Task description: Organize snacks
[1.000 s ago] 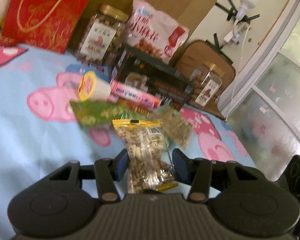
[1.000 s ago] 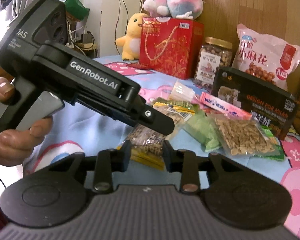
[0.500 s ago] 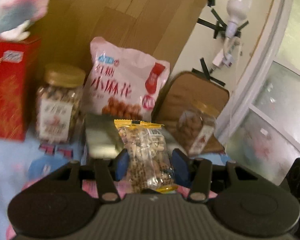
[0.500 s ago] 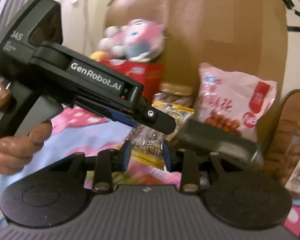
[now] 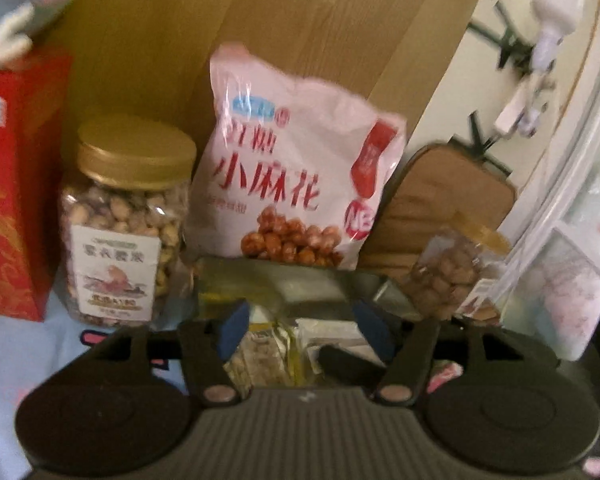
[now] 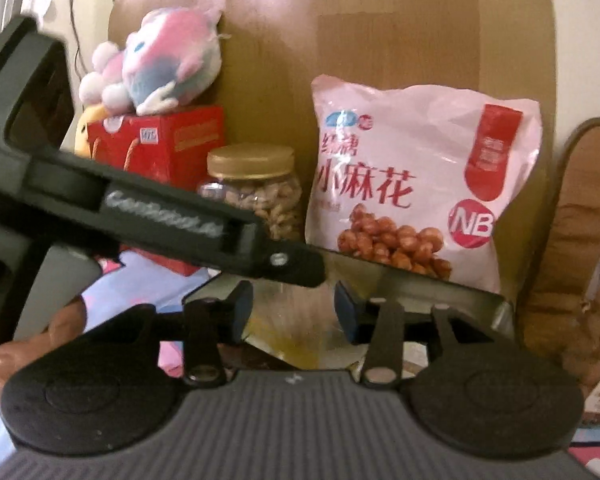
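- A glossy pink plastic bag (image 5: pixel 300 168) printed with red characters and fried dough balls stands puffed against a flat brown wooden board (image 5: pixel 284 24).
- To its left stands a clear ribbed plastic jar with a gold screw lid (image 5: pixel 126 220), full of pale nuts; a red cardboard gift box (image 5: pixel 16 184) is beside it, with a soft pink-and-blue plush toy (image 6: pixel 168 60) on top.
- A second, smaller nut jar (image 5: pixel 452 272) leans near a tan padded cushion (image 5: pixel 440 200).
- A long dark box with a shiny top (image 5: pixel 300 284) lies in front of the pink bag.
- The left gripper (image 5: pixel 302 326) has just been opening; its blue pads stand clear of the small clear packet of mixed nuts with yellow edges (image 5: pixel 268 350), which lies between and below them, by the dark box. It is released.
- The right gripper (image 6: pixel 294 310) has also just been opening; the same crinkly packet (image 6: pixel 288 332) shows blurred between its pads, with gaps either side, so it is let go too.
- A hand (image 6: pixel 32 344) grips the left tool's grey handle.
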A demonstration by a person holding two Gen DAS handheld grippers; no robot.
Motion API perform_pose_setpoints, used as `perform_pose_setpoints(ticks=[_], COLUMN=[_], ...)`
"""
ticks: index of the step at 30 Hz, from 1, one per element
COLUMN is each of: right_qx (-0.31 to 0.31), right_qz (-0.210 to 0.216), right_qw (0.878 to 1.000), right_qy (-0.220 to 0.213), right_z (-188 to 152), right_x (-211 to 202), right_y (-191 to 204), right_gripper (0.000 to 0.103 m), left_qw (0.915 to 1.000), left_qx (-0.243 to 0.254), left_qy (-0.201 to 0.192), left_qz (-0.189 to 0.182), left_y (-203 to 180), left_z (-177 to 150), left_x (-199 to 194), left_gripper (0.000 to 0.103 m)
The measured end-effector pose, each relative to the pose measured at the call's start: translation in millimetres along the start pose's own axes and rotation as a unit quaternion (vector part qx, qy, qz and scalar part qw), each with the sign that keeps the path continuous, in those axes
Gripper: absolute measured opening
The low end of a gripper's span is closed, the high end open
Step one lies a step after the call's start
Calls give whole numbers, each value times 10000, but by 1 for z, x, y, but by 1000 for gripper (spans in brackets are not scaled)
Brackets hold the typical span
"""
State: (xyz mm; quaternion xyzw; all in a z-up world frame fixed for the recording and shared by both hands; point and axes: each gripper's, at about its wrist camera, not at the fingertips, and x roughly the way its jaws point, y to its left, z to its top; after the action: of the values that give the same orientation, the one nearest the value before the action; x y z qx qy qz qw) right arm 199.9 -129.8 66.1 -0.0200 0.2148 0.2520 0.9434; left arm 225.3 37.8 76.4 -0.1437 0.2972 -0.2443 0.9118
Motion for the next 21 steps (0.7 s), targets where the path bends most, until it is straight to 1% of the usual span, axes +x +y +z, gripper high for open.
perform_pose_setpoints(ticks=[2, 4, 6, 8, 10, 11, 13, 15, 18, 20, 21], right_qx=[159, 387, 601, 853, 1035, 1048, 1139, 1314, 1204, 1209, 1211], right_qz=[-8, 139, 265, 341, 383, 300, 170, 241, 102, 166, 200], right_qw=[9996, 9985, 9975, 9957, 9937, 9935, 9917, 9883, 9885, 9867, 9859], right_qy=[-241, -361, -278, -85, 209, 336, 566, 733, 911, 1073, 1138], right_z=[-1, -7, -19, -32, -45, -49, -57, -60, -62, -65, -67], right_x=[-18, -36, -49, -54, -50, -46, -37, -30, -21, -14, -12], right_y=[-5, -11, -16, -18, -19, -18, -17, -19, -15, -17, -18], right_gripper=[48, 48, 48, 48, 48, 48, 48, 48, 48, 48, 48], left_qw=[9997, 9990, 9984, 9981, 9977, 9971, 9955, 9952, 9952, 9949, 9943], left_qx=[-21, -133, -256, -377, -576, -724, -928, -890, -730, -480, -419], left_qy=[-232, -384, -482, -496, -315, -159, 155, 379, 614, 692, 745], left_qz=[-97, -194, -178, -21, 144, 146, 65, 122, 223, 559, 640], left_y=[4, 13, 24, 34, 46, 51, 56, 55, 47, 40, 37], left_z=[-5, -14, -29, -41, -53, -57, -61, -64, -64, -63, -62], left_x=[-26, -53, -77, -87, -84, -78, -64, -50, -27, -19, -17], left_gripper=[64, 64, 64, 64, 64, 62, 62, 62, 62, 62, 62])
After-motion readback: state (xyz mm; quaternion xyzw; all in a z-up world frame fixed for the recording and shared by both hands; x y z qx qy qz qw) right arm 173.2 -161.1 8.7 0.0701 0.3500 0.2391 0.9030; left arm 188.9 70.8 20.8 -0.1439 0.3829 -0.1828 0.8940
